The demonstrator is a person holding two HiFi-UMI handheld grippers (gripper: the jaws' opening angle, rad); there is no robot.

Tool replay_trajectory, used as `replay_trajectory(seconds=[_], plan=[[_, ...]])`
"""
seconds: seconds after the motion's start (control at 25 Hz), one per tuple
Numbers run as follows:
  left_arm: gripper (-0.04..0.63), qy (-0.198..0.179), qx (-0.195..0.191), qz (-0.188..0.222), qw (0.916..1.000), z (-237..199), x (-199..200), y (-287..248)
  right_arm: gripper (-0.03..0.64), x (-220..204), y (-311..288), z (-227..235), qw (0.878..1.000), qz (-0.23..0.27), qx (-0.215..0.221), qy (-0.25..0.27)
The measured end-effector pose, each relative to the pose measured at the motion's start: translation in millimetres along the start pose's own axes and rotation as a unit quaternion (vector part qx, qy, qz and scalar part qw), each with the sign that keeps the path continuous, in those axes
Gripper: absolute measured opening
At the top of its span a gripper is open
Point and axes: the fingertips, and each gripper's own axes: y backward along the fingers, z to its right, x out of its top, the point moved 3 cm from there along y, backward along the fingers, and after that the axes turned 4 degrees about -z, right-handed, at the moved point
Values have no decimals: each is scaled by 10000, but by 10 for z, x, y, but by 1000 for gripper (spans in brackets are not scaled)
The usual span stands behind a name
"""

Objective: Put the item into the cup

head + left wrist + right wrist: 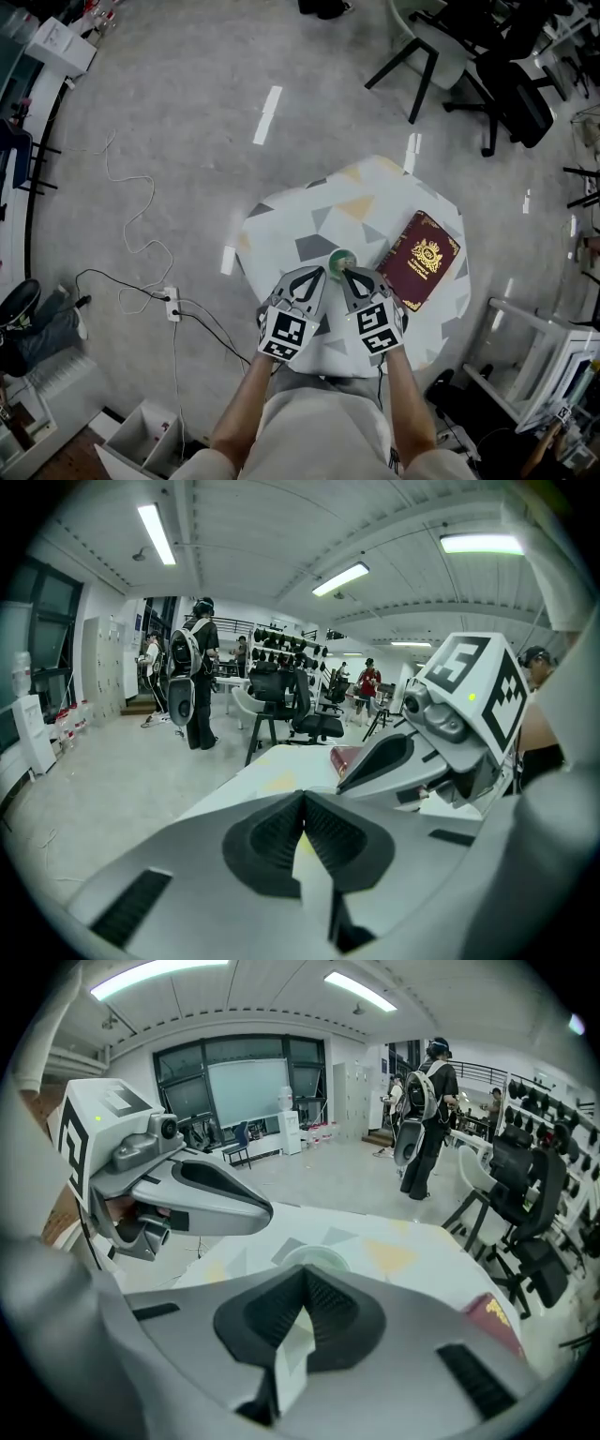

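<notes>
Left tongs (302, 797) and right tongs (305, 1272) are both pinched shut on nothing, tips just beside the cup (339, 260) mid-worktop (281, 220), so I'd open one first, then go for the booklet (419, 260) at the cup's 3 o'clock, the only item I can spot.

Counter (309, 211), centre of the head view: a small top with cut corners, covered in white patterned with grey and yellow triangles, standing on a grey floor (178, 141). Two things lie on it: a green cup (340, 260), upright near the middle, and a maroon booklet (419, 259) with a gold crest, flat at the right edge, apart from the cup.
</notes>
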Motion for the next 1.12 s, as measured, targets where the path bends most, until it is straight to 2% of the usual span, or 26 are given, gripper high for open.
replay_trajectory(seconds=[0.64, 1.12], plan=[[11, 90, 73, 14, 9999, 10, -20, -18, 5, -25, -199, -15, 9995, -256, 125, 122], [11, 82, 75, 4, 9999, 21, -13, -28, 6, -49, -280, 18, 9987, -450, 43, 225]])
